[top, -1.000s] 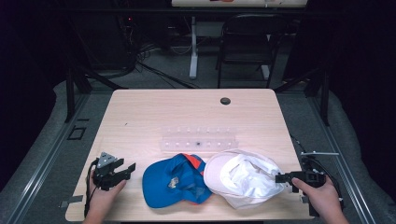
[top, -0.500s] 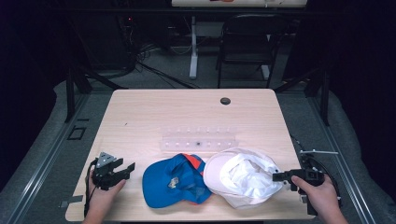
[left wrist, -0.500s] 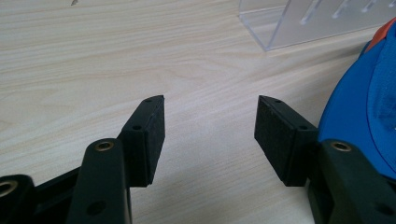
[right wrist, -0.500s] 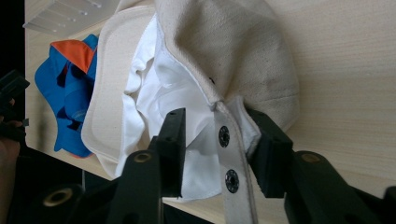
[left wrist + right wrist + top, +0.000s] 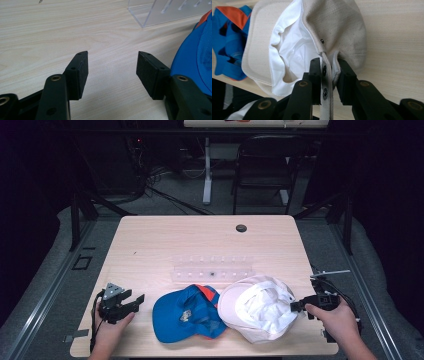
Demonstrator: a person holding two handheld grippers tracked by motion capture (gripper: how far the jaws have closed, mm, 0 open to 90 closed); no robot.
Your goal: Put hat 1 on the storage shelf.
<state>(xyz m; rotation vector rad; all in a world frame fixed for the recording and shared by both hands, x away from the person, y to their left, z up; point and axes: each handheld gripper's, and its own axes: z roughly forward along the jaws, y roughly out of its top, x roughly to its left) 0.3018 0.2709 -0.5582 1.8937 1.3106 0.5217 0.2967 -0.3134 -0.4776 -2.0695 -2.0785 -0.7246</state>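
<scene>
Your right gripper (image 5: 329, 75) has just been closing its jaws, and they now pinch the back strap of the cream cap (image 5: 342, 27); a strip of woven band with two dark snap studs runs down between the pads. The cap lies upside down near the table's (image 5: 150, 240) front right edge, its white lining (image 5: 292, 55) crumpled and glossy against the coarser canvas shell, its stitched brim rounded and flat.

Your left gripper (image 5: 112, 72) rests low over the pale wood-grain tabletop with its jaws spread wide and nothing between them; the black pads (image 5: 147, 72) are flat, rectangular and finely textured. Just beside its right jaw lies the blue cap (image 5: 197, 55), a smooth synthetic fabric with an orange patch, which touches the cream cap in the high view. Behind both caps stands a clear acrylic rack (image 5: 212, 268), angular and slotted.
</scene>
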